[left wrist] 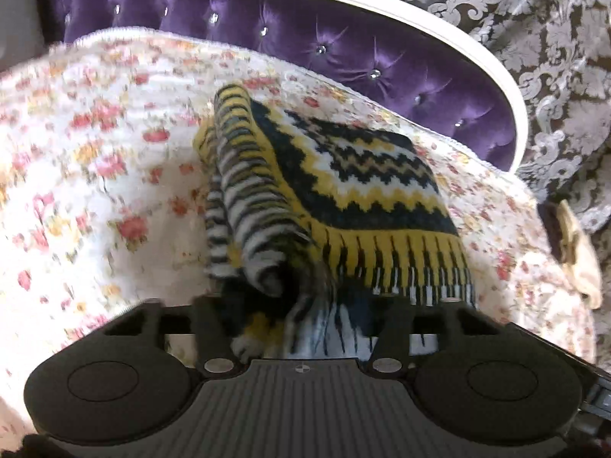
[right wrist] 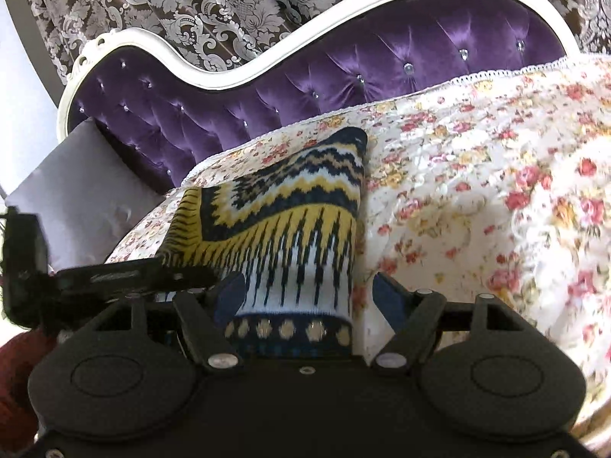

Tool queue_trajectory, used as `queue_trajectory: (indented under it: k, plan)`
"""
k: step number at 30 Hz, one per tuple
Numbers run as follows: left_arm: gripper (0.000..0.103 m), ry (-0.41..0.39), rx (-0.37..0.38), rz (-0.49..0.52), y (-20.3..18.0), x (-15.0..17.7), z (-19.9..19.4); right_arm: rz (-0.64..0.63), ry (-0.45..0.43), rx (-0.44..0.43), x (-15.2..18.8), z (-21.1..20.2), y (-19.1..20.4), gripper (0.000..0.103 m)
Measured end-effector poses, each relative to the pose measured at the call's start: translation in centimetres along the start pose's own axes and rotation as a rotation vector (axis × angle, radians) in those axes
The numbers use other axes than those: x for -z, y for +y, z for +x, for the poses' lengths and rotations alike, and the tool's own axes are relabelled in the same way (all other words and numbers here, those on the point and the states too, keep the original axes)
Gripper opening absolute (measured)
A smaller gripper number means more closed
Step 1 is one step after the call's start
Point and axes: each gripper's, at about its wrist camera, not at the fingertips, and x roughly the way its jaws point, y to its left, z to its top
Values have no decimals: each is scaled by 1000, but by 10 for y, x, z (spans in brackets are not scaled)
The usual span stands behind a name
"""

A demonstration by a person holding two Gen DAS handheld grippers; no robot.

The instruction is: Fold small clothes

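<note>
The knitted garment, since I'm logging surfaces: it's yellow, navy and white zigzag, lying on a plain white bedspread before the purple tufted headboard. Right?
Not quite. The knitted garment lies on a floral bedspread with red and yellow flowers, not plain white. The right wrist view shows it clearly. The purple tufted headboard is as you said.

A white bedspread (right wrist: 477, 191) printed with red and yellow flowers lay ahead of the claw, its lace edge against a tufted purple headboard (right wrist: 267, 103) framed in white. Beyond that hung a brown curtain (right wrist: 191, 7) with silver leaf patterns. A grey pillow (right wrist: 84, 198) sat far left.
</note>
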Motion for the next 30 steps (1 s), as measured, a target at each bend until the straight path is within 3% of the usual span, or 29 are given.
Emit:
queue_trajectory:
  k: [6,8,10,13,15,18,20,22,24,30]
  plan:
    - [23,-52,-32,114,-2,-5,-31,0,-21,-20,4,-7,-4,77]
    - [24,-7,-50,103,6,-1,-18,-24,-22,-16,4,-7,-2,77]
    - [31,55,-69,87,16,6,1,-49,-23,-5,5,-5,-1,80]
    - [43,27,-65,50,22,8,-7,-61,-3,-2,4,0,-1,81]
    - [64,-18,-100,62,20,6,-20,-69,-8,0,1,-1,-2,83]
    - [85,-148,-209,144,5,0,-44,-86,-31,-2,-6,-2,-3,97]
    - [85,-205,-229,193,-6,-7,-52,-97,-49,5,-14,1,-3,101]
    - [88,-214,-242,232,-17,-16,-48,-111,-65,28,-24,8,-2,103]
    - [98,-206,-252,254,-23,-22,-38,-129,-56,54,-36,22,0,103]
    - [99,-128,-335,300,-19,-27,4,-193,-44,109,-65,68,13,103]
